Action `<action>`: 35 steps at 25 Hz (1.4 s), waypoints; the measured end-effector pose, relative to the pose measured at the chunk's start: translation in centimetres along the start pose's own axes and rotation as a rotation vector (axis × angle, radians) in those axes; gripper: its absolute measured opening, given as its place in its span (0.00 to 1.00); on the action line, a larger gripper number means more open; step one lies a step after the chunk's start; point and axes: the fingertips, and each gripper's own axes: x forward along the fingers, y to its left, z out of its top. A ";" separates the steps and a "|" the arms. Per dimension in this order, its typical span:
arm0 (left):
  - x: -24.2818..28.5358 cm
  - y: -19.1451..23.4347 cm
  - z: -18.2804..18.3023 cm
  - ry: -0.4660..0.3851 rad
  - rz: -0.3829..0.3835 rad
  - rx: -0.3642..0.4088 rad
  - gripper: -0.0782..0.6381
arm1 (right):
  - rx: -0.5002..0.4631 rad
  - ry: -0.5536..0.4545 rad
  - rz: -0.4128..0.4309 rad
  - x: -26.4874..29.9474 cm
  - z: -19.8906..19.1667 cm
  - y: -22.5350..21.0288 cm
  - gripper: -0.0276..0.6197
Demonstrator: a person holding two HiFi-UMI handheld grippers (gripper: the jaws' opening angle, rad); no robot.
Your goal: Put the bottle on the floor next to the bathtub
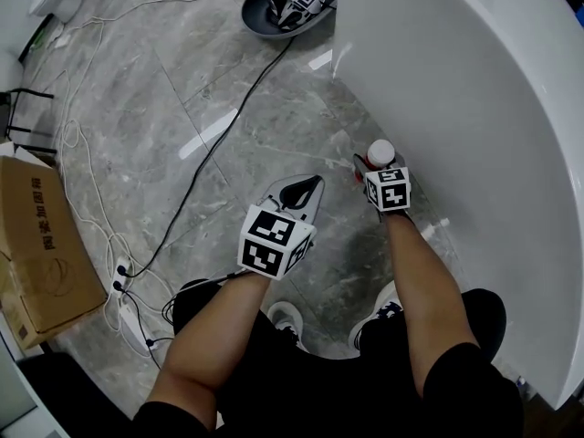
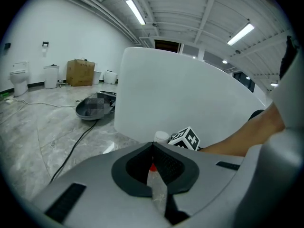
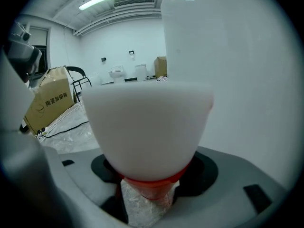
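**Bottle in the right jaws at the tub wall**

Right gripper (image 3: 149,196) has its jaws clenched on the bottle (image 3: 148,127). They clasp it just below the red collar, and the broad white cap fills most of the right gripper view. From the head view the cap (image 1: 380,152) sits just ahead of that gripper's marker cube, close against the curved white bathtub (image 1: 474,80) and above the grey marble floor (image 1: 182,89). The bottle's body is hidden under the cap and gripper, so I cannot tell whether its base touches the floor.

Left gripper (image 2: 153,148) is clamped shut on nothing, tips meeting. It hangs near the right one, on the side away from the tub.

Further out, a black cable (image 1: 228,117) runs across the floor toward a dark dish (image 1: 287,12), and a cardboard box (image 1: 41,245) stands well apart at the left.

Risks, as I judge them:
- The grip is high on the neck, so the bottle may swing or tilt. Letting go before the base sits flat could tip it over.
- The tub wall curves outward overhead, so a sideways nudge could knock the cap against it.
- Polished marble looks slick, and a toppled bottle would likely roll away.
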 end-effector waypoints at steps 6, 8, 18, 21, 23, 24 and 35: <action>0.3 0.0 0.9 -0.010 0.016 -0.018 0.13 | -0.002 -0.041 -0.010 2.0 1.7 -0.8 0.48; 0.3 -0.1 1.0 -0.011 0.019 -0.007 0.13 | -0.014 -0.054 -0.005 2.4 2.2 -0.7 0.48; 0.2 0.5 0.8 -0.003 0.045 0.007 0.13 | -0.024 -0.072 -0.013 3.5 2.3 -0.9 0.48; 0.3 0.9 0.8 -0.002 0.050 0.004 0.13 | -0.041 -0.078 -0.022 3.4 2.0 -0.5 0.48; 0.4 1.0 0.7 -0.002 0.052 0.000 0.13 | -0.066 -0.073 -0.029 3.3 1.9 -0.3 0.48; 0.4 1.0 0.7 -0.003 0.050 -0.001 0.13 | -0.077 -0.071 -0.033 3.3 1.8 -0.2 0.48; 0.4 1.6 1.8 -0.046 0.033 -0.025 0.13 | -0.088 0.001 -0.064 0.4 -1.1 0.0 0.49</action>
